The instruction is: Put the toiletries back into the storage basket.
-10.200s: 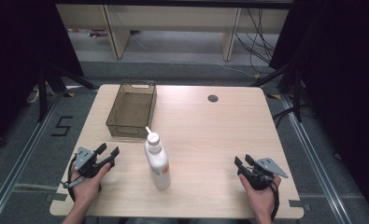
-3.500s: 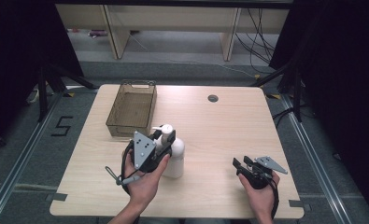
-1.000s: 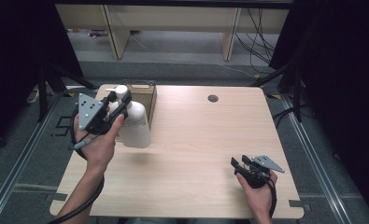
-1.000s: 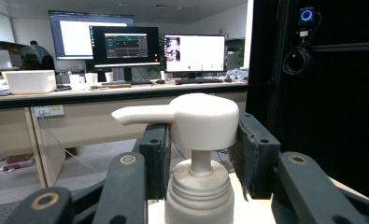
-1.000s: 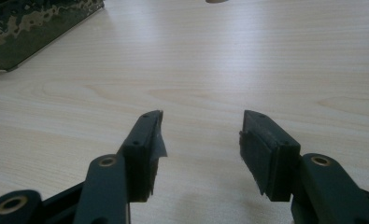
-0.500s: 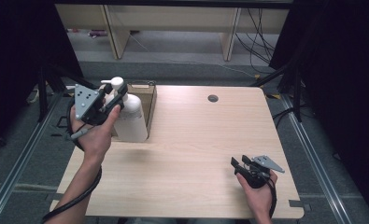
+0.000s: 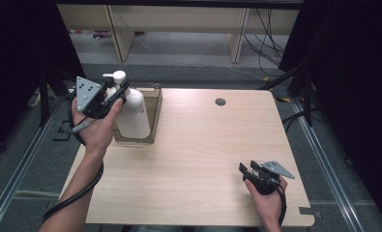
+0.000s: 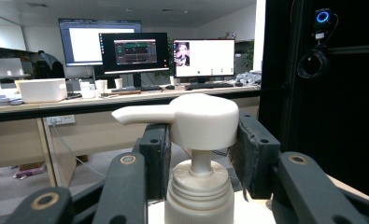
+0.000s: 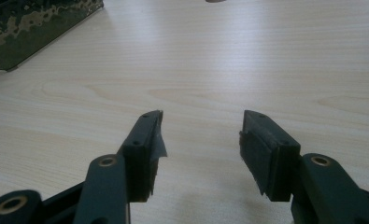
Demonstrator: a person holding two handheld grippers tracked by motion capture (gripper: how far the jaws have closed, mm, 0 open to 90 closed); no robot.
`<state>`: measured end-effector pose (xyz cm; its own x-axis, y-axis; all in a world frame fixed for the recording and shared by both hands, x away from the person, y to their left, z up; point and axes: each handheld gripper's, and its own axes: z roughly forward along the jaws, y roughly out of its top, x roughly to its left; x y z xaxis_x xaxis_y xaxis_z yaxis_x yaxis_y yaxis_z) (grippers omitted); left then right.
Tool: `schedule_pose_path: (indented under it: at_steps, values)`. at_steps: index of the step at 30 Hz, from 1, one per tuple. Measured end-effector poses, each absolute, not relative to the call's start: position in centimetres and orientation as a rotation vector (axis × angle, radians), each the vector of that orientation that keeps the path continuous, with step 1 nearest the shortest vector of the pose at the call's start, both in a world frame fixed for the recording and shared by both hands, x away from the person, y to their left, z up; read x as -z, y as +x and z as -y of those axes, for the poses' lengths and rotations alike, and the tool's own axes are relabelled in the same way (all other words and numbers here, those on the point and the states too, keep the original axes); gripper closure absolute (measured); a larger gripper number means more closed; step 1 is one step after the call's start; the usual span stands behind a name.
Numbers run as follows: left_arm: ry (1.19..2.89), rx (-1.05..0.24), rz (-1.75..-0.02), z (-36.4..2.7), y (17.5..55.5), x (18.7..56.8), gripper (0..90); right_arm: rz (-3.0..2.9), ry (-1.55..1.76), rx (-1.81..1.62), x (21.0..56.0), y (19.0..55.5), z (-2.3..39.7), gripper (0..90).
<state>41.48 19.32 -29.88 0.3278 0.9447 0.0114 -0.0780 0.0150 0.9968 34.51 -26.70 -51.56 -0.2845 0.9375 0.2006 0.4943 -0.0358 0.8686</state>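
The table (image 7: pixel 193 159) is carrying a clear bin (image 7: pixel 154 116) at its far left corner. The white pump bottle (image 7: pixel 130 113) is hanging upright over that bin, lifted off the wood. The left gripper (image 7: pixel 112 99) is clamping the bottle at its neck, one jaw on each side just under the pump head (image 8: pixel 191 119). The right gripper (image 7: pixel 249 170) is resting near the front right edge, its jaws standing apart with nothing between them.

White pump bottle (image 7: pixel 130 111), upright, lifted over the brown bin (image 7: pixel 155 116) at table's far-left.
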Motion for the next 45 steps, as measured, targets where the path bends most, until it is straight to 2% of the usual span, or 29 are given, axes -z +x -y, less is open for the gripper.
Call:
schedule_pose_path:
  at_steps: [45]
  values:
    - [1.290, -1.025, -0.903, -19.2, 46.4, 29.8, 59.6, -1.778, 1.569, -1.277, 51.4, 34.2, 26.4, 49.0]
